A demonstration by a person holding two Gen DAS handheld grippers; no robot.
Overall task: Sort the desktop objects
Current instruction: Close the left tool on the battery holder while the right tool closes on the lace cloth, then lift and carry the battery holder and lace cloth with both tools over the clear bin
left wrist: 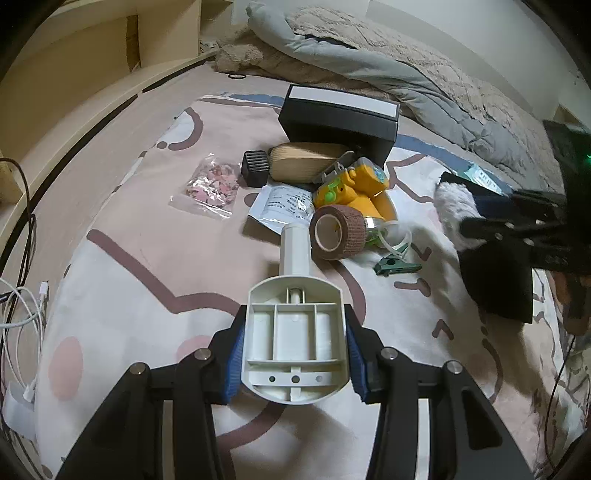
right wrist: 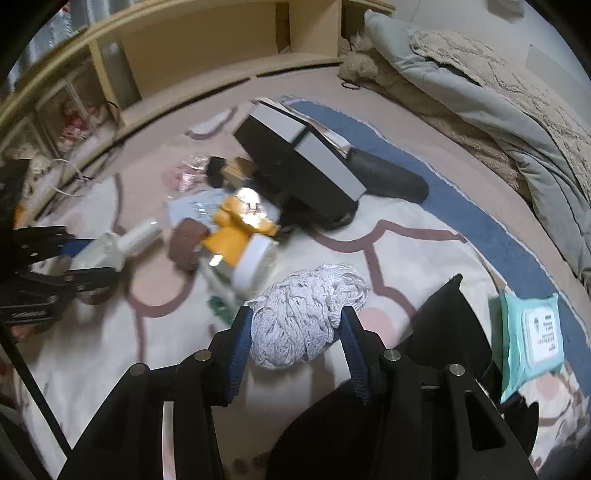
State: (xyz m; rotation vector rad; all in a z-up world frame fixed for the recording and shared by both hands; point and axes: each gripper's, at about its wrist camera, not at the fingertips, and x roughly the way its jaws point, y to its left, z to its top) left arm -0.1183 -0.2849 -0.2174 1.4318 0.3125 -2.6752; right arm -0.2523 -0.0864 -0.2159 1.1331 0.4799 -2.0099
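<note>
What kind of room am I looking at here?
Most likely a bedroom: the clutter lies on a patterned bedsheet, a rumpled grey quilt is heaped at the far end, and a wooden shelf unit stands alongside.

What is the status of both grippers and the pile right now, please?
Left gripper clamped on white plastic handle piece. Right gripper clamped on pale fluffy bundle. Rest of pile around black box unsorted; nothing blocking.

We see a bed [left wrist: 147, 266] covered in a pale sheet with pink, brown and blue shapes. A grey-and-beige quilt [left wrist: 424, 74] lies bunched along its far edge by a white wall [left wrist: 498, 33]. Light wooden shelving [right wrist: 207, 40] runs alongside the bed, under dim indoor light.
</note>
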